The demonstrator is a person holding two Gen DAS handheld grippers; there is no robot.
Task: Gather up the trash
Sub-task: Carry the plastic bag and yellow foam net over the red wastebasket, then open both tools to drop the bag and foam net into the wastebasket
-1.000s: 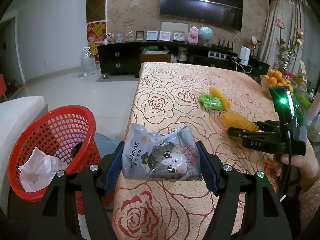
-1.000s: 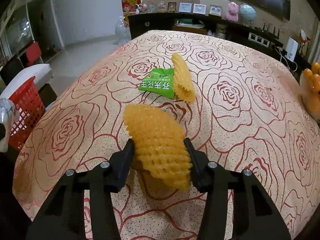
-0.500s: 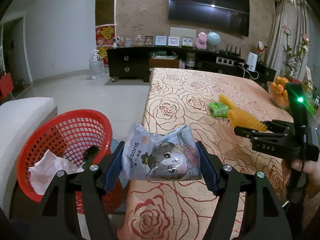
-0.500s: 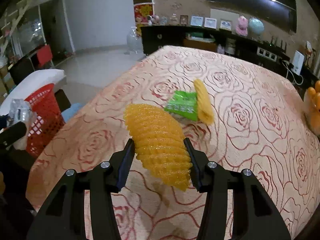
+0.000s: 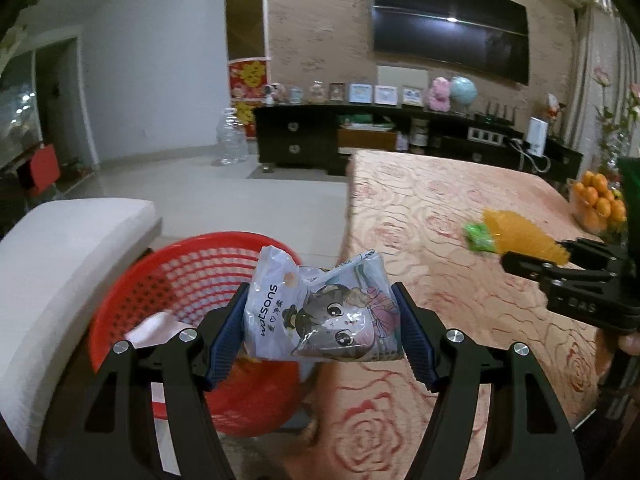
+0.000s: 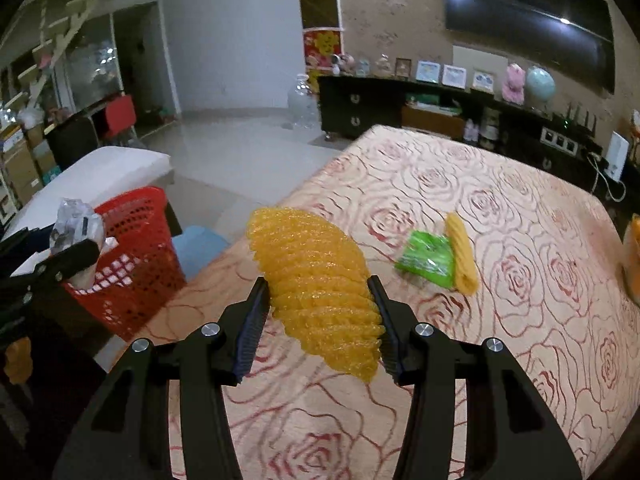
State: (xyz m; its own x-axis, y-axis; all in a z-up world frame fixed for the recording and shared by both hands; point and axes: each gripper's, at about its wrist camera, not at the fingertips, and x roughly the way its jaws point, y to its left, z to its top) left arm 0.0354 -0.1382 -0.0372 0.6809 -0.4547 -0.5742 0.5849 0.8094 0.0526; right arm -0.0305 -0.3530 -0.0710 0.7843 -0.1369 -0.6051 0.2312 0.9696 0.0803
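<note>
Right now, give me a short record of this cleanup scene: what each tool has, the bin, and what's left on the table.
left tool: shut on Watsons tissue pack
right tool: shut on yellow foam net
bin: red basket beside table, white tissue inside
left on table: green wrapper, second yellow net, touching

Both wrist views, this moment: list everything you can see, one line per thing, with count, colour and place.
tissue pack: 1, pale printed, in left gripper
foam fruit net: 1, orange, in right gripper
second foam net: 1, orange, on table
green wrapper: 1, on table, beside second net
basket: 1, red, on floor left of table, white paper inside
table: 1, rose-patterned cloth
oranges: several, far right table edge
TV: 1, black, wall
left gripper: black, shut on pack
right gripper: black, shut on net
</note>
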